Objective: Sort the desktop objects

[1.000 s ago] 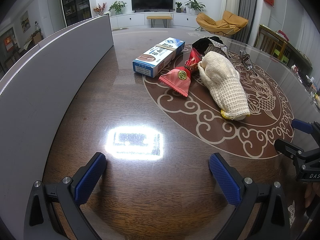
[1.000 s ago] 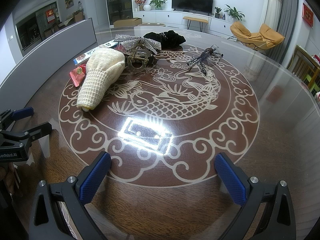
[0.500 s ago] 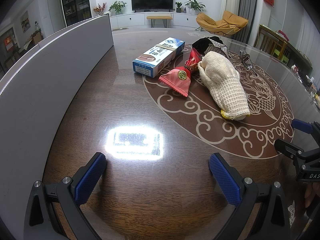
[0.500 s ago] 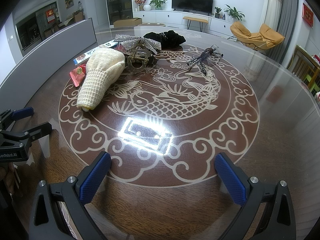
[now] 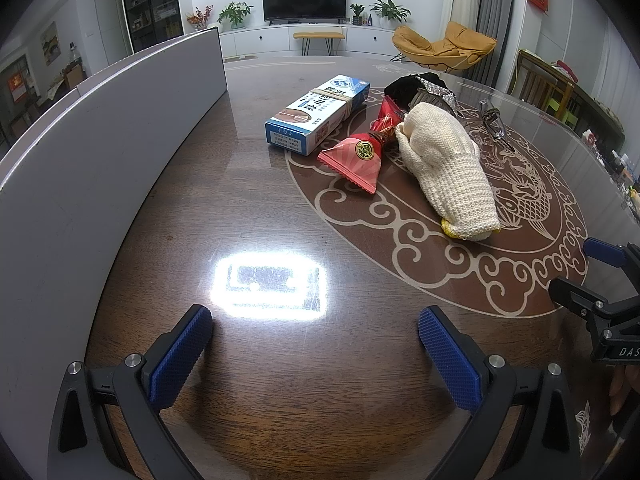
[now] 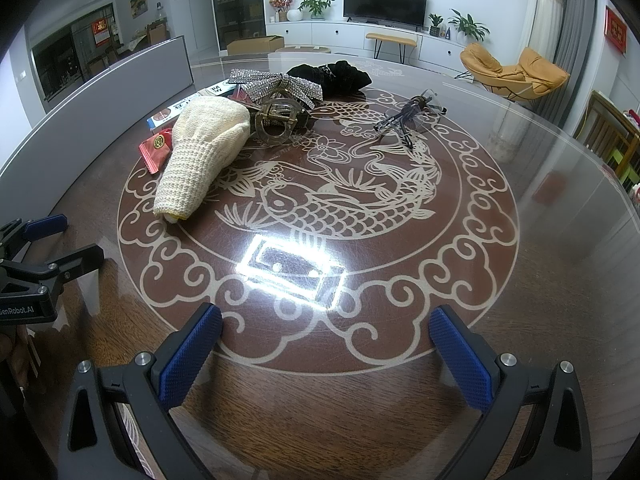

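A cream knitted glove [image 5: 444, 164] [image 6: 204, 160] lies on the round table's fish inlay. Left of it are a red wrapped packet [image 5: 360, 156] [image 6: 156, 148] and a blue-and-white box [image 5: 316, 114] [image 6: 180, 108]. Behind the glove sit a gold hair claw [image 6: 278, 120], a sequinned bow [image 6: 276, 82], a black cloth [image 6: 332, 74] and glasses [image 6: 408, 118]. My left gripper [image 5: 316, 350] is open above bare wood, well short of the objects. My right gripper [image 6: 326, 354] is open too, near the inlay's front rim. Both hold nothing.
A long grey board [image 5: 92, 152] [image 6: 100, 104] stands on edge along the table's left side. The glossy dark table [image 5: 248, 208] shows a bright lamp glare [image 5: 268, 284] [image 6: 292, 268]. Chairs stand beyond the far right edge [image 6: 512, 72].
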